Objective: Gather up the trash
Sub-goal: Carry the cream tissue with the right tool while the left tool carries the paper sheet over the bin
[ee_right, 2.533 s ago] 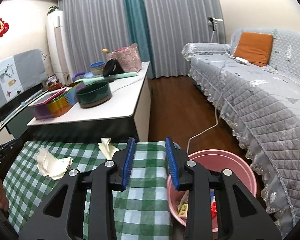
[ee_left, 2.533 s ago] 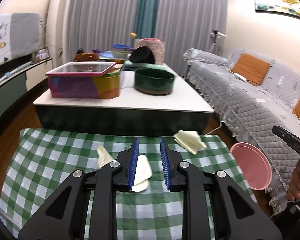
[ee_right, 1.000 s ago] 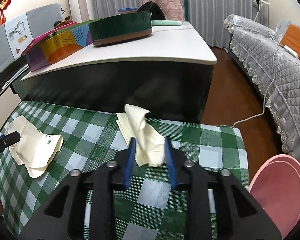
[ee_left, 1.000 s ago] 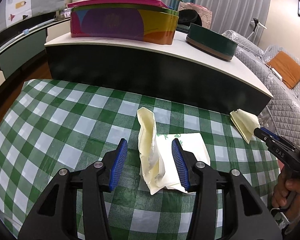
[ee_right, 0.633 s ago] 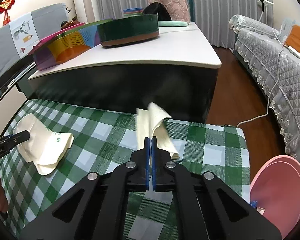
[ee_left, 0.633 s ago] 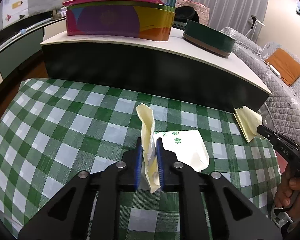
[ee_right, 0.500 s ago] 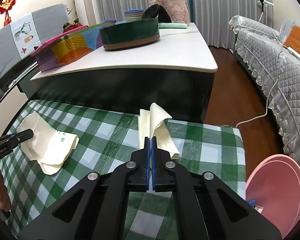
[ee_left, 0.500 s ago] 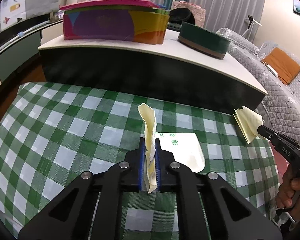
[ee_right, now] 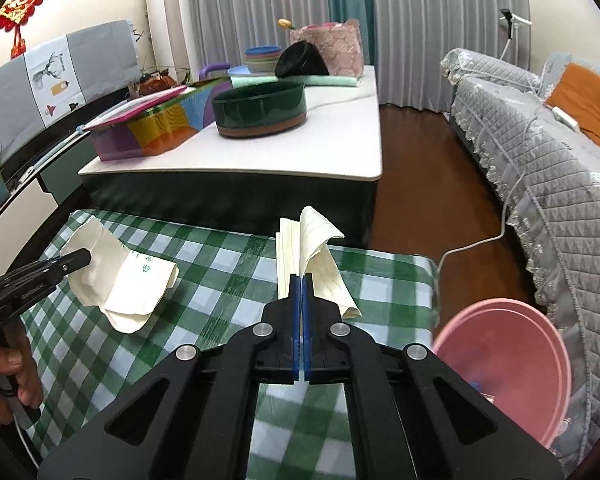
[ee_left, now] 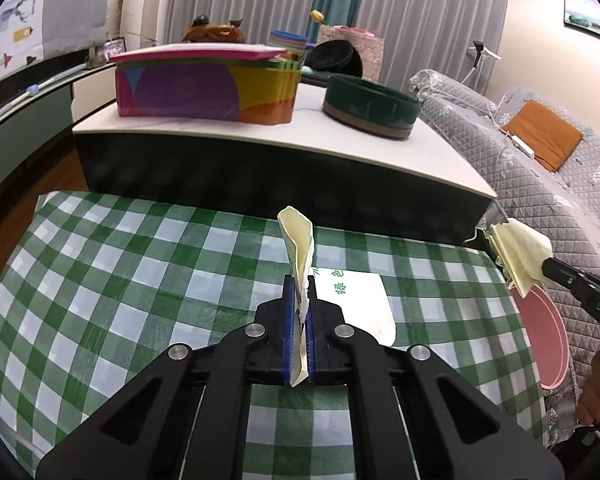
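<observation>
Through my left wrist view, my left claw [ee_left: 299,316] is clenching a cream paper wrapper [ee_left: 300,248] and holding most of it above the green-checked counter [ee_left: 112,264], while out to the right the other claw is carrying its own folded paper toward the pink bin [ee_left: 548,344]. Through my right wrist view, my right claw [ee_right: 301,308] is pinching a lined paper sheet [ee_right: 316,256] clear of the cloth, with the pink bin [ee_right: 512,356] just beside the counter's right edge. Both scraps are gripped but neither is binned, so I am judging the carry and drop as still to come.
</observation>
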Demonstrator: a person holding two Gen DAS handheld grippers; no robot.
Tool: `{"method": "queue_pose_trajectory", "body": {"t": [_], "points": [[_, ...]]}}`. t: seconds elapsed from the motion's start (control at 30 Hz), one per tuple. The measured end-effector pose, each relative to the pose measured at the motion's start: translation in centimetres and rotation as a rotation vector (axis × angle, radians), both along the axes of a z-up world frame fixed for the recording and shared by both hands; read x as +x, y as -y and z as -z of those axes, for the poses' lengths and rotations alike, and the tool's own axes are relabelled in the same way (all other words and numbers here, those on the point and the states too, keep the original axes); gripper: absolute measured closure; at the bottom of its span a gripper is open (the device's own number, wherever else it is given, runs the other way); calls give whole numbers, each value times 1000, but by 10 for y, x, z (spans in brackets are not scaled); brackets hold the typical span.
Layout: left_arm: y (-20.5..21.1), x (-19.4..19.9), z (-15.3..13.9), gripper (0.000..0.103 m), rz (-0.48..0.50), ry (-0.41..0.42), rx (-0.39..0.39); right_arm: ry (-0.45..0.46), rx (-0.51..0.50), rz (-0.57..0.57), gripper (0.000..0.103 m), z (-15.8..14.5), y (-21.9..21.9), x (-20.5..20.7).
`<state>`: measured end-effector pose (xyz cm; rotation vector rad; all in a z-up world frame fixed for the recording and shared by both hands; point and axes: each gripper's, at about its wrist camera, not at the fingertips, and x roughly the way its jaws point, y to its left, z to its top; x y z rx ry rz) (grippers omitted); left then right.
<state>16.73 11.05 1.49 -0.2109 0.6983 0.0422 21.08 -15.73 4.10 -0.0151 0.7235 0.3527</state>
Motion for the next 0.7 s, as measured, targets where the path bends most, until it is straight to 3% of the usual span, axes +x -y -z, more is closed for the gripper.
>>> {"method": "queue_pose_trajectory", "body": {"t": [0.5,0.7], "points": [[38,-35,-33,98,92,82,19,92,-3,93,102,-55,69,-77],[63,-48,-45,98,144,110,20,107,19,171,102,-57,108,-93]]}}
